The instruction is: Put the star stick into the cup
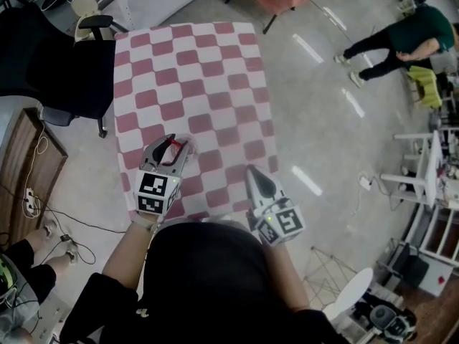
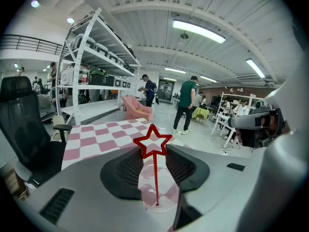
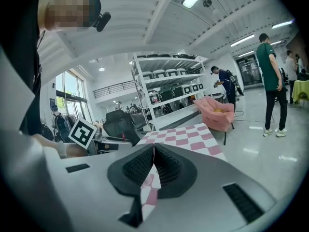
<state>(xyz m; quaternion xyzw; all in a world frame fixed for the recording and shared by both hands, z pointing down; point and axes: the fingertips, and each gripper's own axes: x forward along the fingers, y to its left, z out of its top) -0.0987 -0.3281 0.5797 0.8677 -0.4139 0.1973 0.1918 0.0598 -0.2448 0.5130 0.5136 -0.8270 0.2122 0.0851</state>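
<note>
Between jaws of left hand-held gripper [image 2: 153, 154]: clear cup [image 2: 158, 198] clamped, star stick [image 2: 152, 141] inside; right hand-held gripper [image 3: 153, 152] closed, empty.

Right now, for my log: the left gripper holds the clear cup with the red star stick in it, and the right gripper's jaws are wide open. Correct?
No: the right gripper view shows the right gripper shut, empty. The left gripper does hold the clear cup with the red star stick inside.
</note>
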